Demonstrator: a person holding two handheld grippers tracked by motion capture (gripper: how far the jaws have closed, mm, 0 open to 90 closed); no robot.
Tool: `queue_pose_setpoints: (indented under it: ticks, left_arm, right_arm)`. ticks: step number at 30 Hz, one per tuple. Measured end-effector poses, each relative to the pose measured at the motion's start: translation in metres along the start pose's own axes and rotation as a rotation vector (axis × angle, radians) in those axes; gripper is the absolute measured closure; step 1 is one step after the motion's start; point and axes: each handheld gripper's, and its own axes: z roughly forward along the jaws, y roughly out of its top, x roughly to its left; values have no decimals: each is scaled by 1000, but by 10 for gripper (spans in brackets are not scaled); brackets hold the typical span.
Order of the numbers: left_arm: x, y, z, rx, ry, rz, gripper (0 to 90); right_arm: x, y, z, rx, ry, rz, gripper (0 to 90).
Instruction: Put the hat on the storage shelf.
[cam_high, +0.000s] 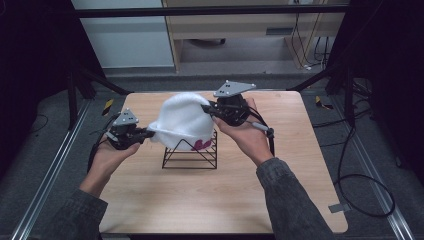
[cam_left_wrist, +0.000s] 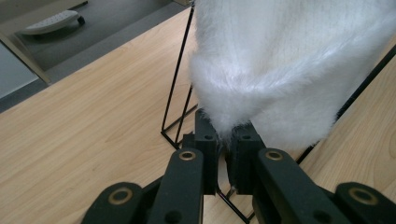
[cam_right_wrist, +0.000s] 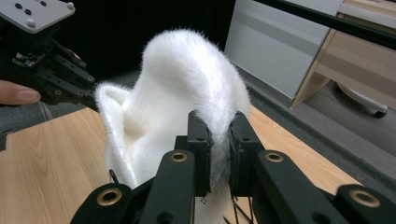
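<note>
The white fuzzy hat (cam_high: 182, 120) hangs stretched between both tools, draped over a black wire stand (cam_high: 192, 152) on the surface (cam_high: 200, 200). The left hand-held gripper (cam_high: 148, 132) pinches its brim edge; the right hand-held gripper (cam_high: 206, 108) pinches the opposite edge.

My left tool (cam_high: 146, 133) sits low at my left, jaws pointing right and pinched nearly together on white fluff. My left hand (cam_high: 112, 152) grips it from below, forearm reaching up from the near edge. My right tool (cam_high: 206, 109) is held higher and farther out, jaws pointing left, clamped likewise. My right hand (cam_high: 248, 132) wraps it, wrist bent, sleeve trailing back.
</note>
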Motion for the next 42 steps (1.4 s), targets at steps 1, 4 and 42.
queue_pose_setpoints:
  ticks: [1,4,42]
  left_arm:
    - [0,-1,1,3,-2,0,838]
    - [-1,-4,3,4,-7,-5,839]
    - [-9,-38,23,62,-58,-28,839]
  right_arm:
    - [0,-1,0,5,0,-2,817]
    - [1,-4,0,13,1,-2,817]
    - [13,-26,16,109,43,-11,797]
